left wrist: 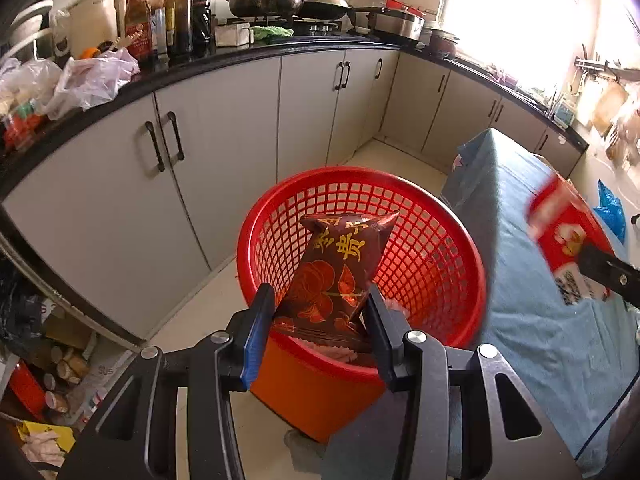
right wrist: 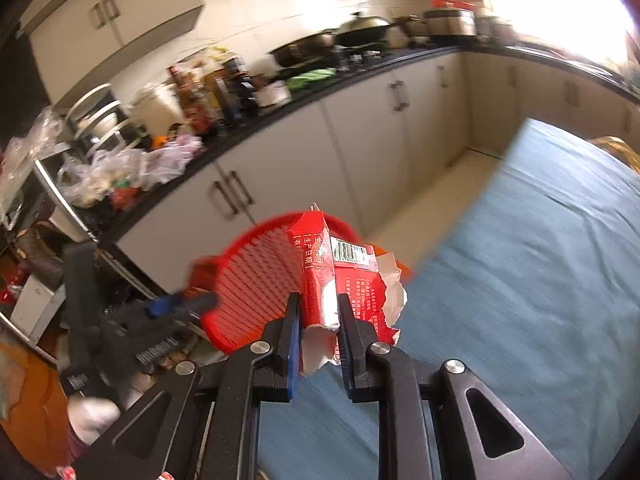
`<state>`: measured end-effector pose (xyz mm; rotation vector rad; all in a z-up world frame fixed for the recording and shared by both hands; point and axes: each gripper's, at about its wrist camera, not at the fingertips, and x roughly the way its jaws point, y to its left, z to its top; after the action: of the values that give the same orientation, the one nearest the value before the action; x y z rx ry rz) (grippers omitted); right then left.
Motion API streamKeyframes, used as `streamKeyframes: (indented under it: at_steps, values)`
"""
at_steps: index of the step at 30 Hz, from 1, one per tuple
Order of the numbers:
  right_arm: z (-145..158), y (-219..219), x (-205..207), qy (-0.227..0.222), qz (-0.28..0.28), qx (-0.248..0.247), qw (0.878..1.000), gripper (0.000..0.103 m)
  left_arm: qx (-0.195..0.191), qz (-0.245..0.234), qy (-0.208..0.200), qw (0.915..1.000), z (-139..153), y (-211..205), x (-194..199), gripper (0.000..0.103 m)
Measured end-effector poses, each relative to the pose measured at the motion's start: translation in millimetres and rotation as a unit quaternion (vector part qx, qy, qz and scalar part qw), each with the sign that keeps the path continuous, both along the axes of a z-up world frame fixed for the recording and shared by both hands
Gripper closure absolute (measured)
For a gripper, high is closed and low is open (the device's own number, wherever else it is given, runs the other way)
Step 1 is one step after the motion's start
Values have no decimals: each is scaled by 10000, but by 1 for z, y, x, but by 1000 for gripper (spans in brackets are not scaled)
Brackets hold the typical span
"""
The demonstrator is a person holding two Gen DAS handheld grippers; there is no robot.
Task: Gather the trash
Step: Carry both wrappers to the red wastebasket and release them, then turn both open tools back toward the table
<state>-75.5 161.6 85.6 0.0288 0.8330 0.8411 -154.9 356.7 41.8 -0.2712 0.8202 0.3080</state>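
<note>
Here the left gripper [left wrist: 320,312] is held above the open mouth of the red basket [left wrist: 448,248], which stands on the floor just beside the corner of the table covered by a blue cloth [left wrist: 532,320]. Between its jaws a dark brown snack packet [left wrist: 336,272] is pinched by the lower part, so that the upper end of the packet points up and over the inside of the basket. It is judged that the packet is carried in this way so that it can fall straight inside when the jaws are spread.

The right gripper [right wrist: 318,320] is pressed together on a torn red carton [right wrist: 340,276], which is gripped near its ripped white edge, with the barcode side up. This carton is held over the table edge that is nearest to the basket, and the basket rim [right wrist: 256,232] is seen just behind it. Probably the carton is brought to the same place for the same reason.

Some pale scraps can be seen inside the basket already, but what they are cannot be told. Neither piece of trash is released yet, and both are above or near the basket, not in it
</note>
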Motion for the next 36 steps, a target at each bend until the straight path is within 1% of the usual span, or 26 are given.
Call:
streamKeyframes:
  at_steps: [2,3,4,5,6,8,10,14,17,20,23,25,29,32,36]
  values:
    - [-1,26,4,56,175,91,9998,85,7,-7,-22,10000,-1,3,4,59]
    - [-3,38,8,113,252,160,9995,82,17,-14,-39,10000,-2,5,6,59]
    - [-5,46,10,158,303,239,9991,82,25,-17,-64,10000,-2,7,7,59]
    - [-6,50,13,177,314,291,9989,79,24,-22,-83,10000,-2,9,8,58]
    - [-8,56,15,191,312,314,9988,71,11,-34,-91,10000,-2,11,8,56]
    - [-12,61,20,221,263,289,9990,61,-47,-32,-151,9999,-1,15,8,43]
    - [-16,59,23,259,194,275,9991,59,-64,-21,-230,9997,0,16,6,40]
    - [-20,44,27,302,14,128,9995,59,-11,-6,-230,9997,1,13,4,40]
    - [-23,28,25,271,-121,-19,9996,58,83,-7,-252,9996,4,2,-1,40]
    - [-27,10,21,291,-230,-109,9993,57,272,38,-254,9993,7,-12,-9,37]
    - [-31,-8,14,324,-294,-132,9990,56,478,100,-207,9986,10,-29,-19,36]
    - [-32,-20,6,262,-348,-184,9989,56,649,184,-155,9976,11,-36,-24,36]
    - [-35,-42,-9,121,-411,-239,9988,53,1006,373,-99,9942,14,-55,-36,36]
    - [-38,-58,-20,40,-478,-268,9985,46,1183,471,-75,9918,16,-67,-44,34]
    - [-42,-82,-30,134,-562,-257,9980,46,1480,575,-65,9873,19,-86,-56,34]
